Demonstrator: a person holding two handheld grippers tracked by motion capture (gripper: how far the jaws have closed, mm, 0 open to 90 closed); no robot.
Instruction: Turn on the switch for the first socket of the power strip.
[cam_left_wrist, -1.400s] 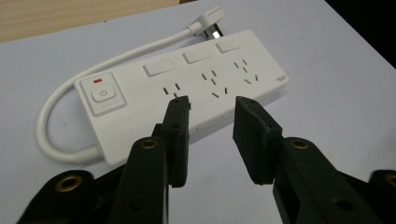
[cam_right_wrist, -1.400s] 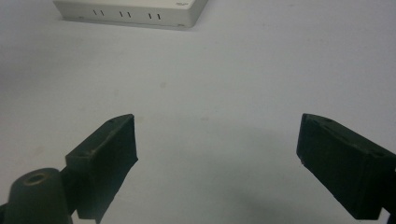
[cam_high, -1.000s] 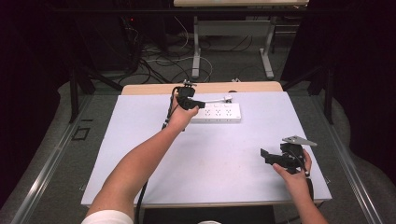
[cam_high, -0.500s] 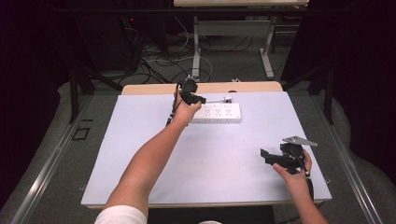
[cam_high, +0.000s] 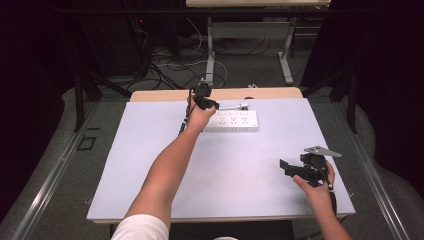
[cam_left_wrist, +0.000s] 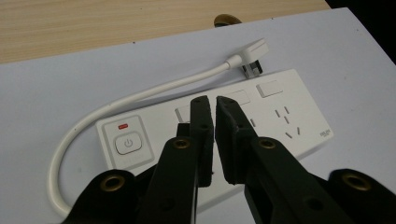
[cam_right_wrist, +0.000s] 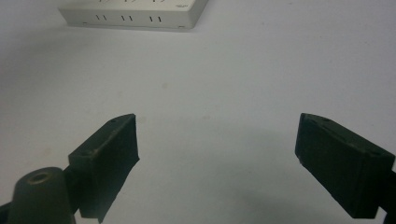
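A white power strip (cam_high: 235, 121) lies at the back of the white tabletop, its short cord (cam_left_wrist: 140, 95) looping round to a plug (cam_left_wrist: 252, 51) that rests loose beside it. My left gripper (cam_high: 214, 104) hovers over the strip's left end. In the left gripper view its tips (cam_left_wrist: 215, 100) stand above the strip (cam_left_wrist: 280, 112), right of the power button (cam_left_wrist: 128, 143). The jaws have just been closing and are shut, with nothing between them. My right gripper (cam_high: 287, 167) rests near the front right, open and holding nothing (cam_right_wrist: 217, 140), facing the strip (cam_right_wrist: 135, 11).
The white tabletop (cam_high: 150, 150) ends in a wooden strip (cam_high: 165, 95) at the back, where a small dark knob (cam_left_wrist: 227, 20) sits. Cables and table legs (cam_high: 210, 55) lie on the floor beyond. Dark curtains flank both sides.
My left hand has edged slightly farther toward the back of the table, over the strip's left end. The right hand has stayed put.
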